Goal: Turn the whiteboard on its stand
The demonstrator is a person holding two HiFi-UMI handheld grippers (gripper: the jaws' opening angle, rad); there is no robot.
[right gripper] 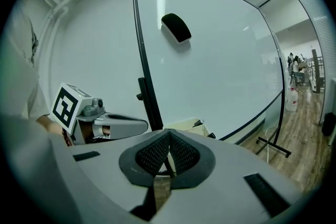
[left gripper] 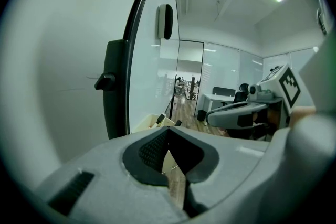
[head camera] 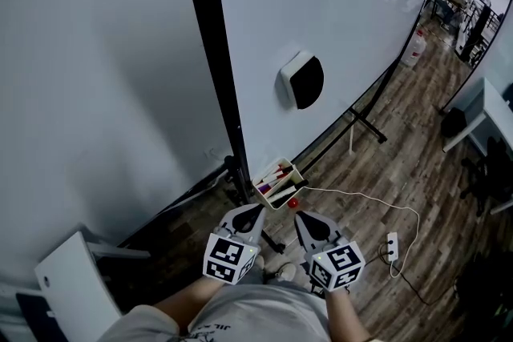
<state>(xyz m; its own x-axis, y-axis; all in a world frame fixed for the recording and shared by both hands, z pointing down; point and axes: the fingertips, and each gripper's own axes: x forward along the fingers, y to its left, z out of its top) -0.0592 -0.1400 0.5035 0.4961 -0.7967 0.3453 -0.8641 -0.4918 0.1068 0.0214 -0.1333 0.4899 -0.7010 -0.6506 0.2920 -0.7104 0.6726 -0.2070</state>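
Whiteboard (head camera: 337,20) stands just ahead of the left tongs (head camera: 256,210) and right tongs (head camera: 300,217) — both clenched, empty.

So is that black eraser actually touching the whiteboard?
Touching. The head view shows the eraser sitting flat against the whiteboard face, and the right gripper view shows it stuck on the board too.

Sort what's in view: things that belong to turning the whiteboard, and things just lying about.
Job: whiteboard; stand post; left claw; right claw (both shut, empty).
Just there: eraser on the board; marker tray; power strip and cable on the floor.
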